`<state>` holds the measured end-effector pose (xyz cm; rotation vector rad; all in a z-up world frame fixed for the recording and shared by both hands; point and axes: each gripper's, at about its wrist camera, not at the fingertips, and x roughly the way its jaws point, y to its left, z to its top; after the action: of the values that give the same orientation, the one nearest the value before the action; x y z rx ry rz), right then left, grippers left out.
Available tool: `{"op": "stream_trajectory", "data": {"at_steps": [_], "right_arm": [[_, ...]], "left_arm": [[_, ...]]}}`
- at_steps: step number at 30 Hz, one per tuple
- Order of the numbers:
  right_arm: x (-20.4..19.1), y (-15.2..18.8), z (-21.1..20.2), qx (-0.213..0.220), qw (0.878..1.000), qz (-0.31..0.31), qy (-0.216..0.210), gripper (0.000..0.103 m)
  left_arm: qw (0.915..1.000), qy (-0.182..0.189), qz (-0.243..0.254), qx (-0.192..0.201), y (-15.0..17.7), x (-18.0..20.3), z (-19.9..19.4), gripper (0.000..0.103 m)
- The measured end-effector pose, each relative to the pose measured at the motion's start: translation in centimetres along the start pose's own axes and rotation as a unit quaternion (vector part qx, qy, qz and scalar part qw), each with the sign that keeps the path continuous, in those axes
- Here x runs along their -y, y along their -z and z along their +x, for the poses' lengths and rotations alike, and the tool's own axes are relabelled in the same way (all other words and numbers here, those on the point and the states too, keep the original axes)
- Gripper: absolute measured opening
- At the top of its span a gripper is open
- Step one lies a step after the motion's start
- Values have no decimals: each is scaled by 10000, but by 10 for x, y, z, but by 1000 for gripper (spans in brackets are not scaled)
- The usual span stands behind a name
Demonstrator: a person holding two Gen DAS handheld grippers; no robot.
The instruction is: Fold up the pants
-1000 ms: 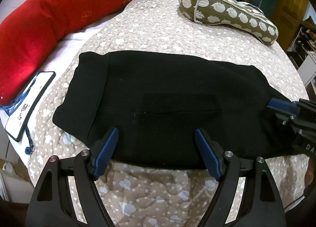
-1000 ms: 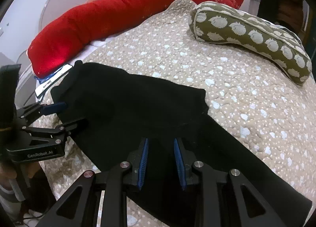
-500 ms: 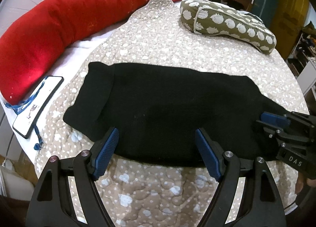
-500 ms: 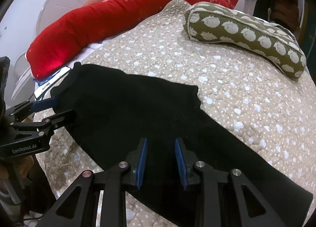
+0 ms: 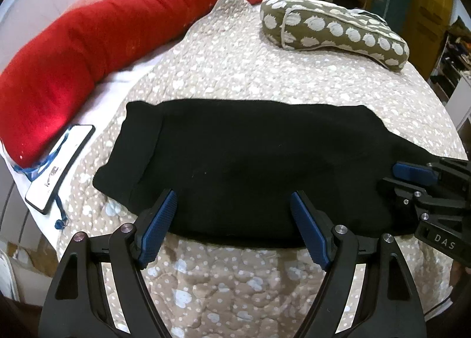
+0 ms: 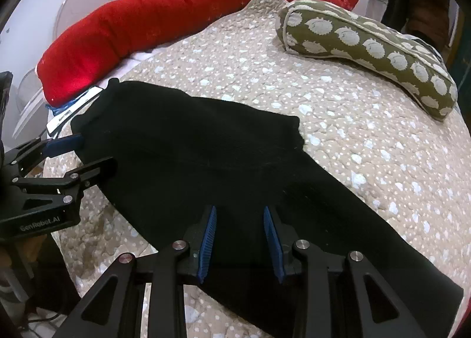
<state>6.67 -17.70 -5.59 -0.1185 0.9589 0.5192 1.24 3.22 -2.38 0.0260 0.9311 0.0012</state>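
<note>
Black pants [image 5: 250, 161] lie folded lengthwise across the beige dotted quilt [image 5: 265, 73]. My left gripper [image 5: 234, 208] is open wide, its blue pads [image 5: 159, 220] straddling the pants' near edge without touching it. In the right wrist view the pants [image 6: 191, 143] run from the waist at the left to a leg trailing off at the lower right. My right gripper [image 6: 240, 220] hovers low over that leg. Its jaws are opening and the black cloth lies loose under and between the pads. Each gripper shows in the other's view: the right gripper [image 5: 394, 179] and the left gripper [image 6: 85, 155].
A long red bolster [image 5: 103, 43] lines the far left of the bed. An olive pillow with pale spots [image 5: 338, 32] lies at the far right. A phone on a blue lanyard [image 5: 59, 167] rests by the left edge. The quilt drops away just below the grippers.
The right gripper's pads have spread apart a little over the leg. The left gripper has drawn back slightly, so the pants look smaller in its view.
</note>
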Motion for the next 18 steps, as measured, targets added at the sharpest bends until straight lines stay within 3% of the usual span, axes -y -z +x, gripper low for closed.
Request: {"op": "stream_trajectory", "data": {"at_steps": [11,18], "right_arm": [[14,12,-10,52,9997,222,33,32],[51,48,-34,58,9985,514,198,32]], "left_arm": [[9996,178,177,92,-2,21,-12,80],[9963,601,617,4,-7,70,-12,80]]}}
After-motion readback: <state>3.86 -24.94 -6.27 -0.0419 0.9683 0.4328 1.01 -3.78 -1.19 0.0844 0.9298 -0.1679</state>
